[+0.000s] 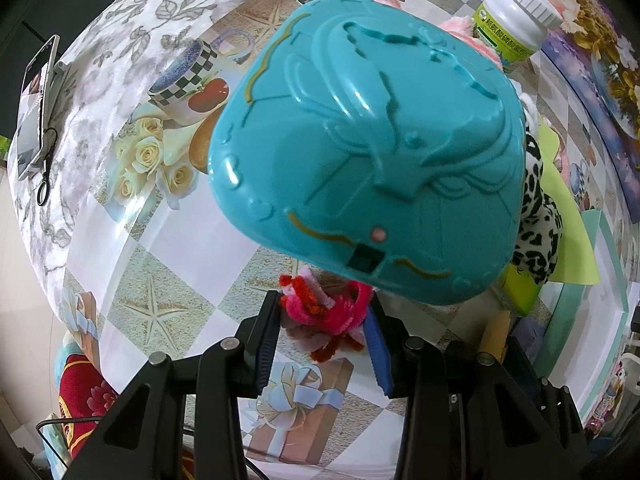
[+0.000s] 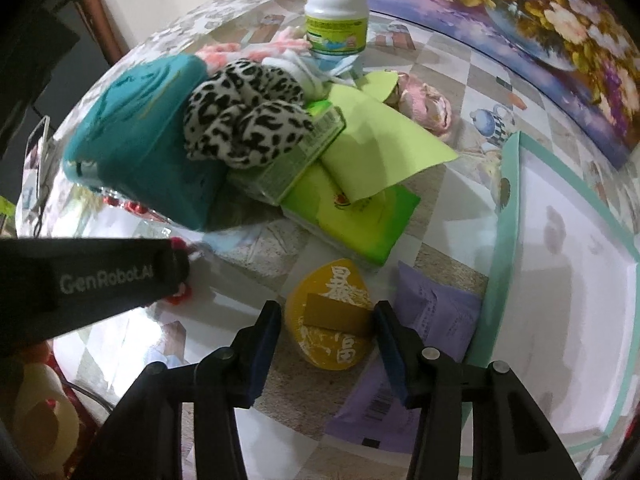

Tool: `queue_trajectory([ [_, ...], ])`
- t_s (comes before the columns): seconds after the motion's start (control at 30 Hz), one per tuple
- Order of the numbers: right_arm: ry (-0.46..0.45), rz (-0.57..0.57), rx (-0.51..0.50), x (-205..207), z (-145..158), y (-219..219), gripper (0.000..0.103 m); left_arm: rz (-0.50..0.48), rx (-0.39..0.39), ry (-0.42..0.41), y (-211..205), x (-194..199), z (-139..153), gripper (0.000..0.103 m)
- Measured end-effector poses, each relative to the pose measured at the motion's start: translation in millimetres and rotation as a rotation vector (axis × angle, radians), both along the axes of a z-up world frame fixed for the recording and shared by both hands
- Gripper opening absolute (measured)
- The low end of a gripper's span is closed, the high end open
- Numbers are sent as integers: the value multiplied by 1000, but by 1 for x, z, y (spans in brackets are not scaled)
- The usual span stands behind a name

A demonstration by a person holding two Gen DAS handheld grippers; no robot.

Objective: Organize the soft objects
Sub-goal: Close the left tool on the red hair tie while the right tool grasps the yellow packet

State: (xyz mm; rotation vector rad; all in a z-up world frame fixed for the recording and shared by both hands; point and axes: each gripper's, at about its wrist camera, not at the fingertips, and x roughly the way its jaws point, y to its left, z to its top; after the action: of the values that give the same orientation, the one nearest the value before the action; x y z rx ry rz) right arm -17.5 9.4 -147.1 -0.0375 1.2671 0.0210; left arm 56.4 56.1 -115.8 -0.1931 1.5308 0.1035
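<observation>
My left gripper (image 1: pixel 325 312) is open, its fingers on either side of a red and pink pipe-cleaner bundle (image 1: pixel 324 312) lying on the table, just below a teal plastic case (image 1: pixel 372 144). My right gripper (image 2: pixel 326 316) is open around a yellow pouch with white characters (image 2: pixel 332 316), which rests on the table beside a purple packet (image 2: pixel 424 320). A leopard-print plush cloth (image 2: pixel 244 120) lies on a green box, next to the teal case (image 2: pixel 152 132). The left gripper's body (image 2: pixel 88 280) crosses the right wrist view at the left.
A white tray with a mint rim (image 2: pixel 508 216) stands at the right. A white pill bottle (image 2: pixel 336 16), pink fluffy cloths (image 2: pixel 424 100), green paper (image 2: pixel 380 136) and a green tissue pack (image 2: pixel 352 216) crowd the back. A phone (image 1: pixel 36 100) lies at the table's left edge.
</observation>
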Motion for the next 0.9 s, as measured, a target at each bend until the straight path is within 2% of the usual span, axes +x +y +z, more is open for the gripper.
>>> queue_trajectory([
  [0.2, 0, -28, 50, 0, 9, -13, 42, 2, -2, 1, 0, 0, 1, 42],
  [0.5, -5, -59, 90, 9, 15, -34, 41, 12, -34, -5, 5, -1, 6, 42],
  [0.9, -59, -180, 134, -3, 65, -68, 41, -18, -115, -134, 7, -15, 53, 42],
])
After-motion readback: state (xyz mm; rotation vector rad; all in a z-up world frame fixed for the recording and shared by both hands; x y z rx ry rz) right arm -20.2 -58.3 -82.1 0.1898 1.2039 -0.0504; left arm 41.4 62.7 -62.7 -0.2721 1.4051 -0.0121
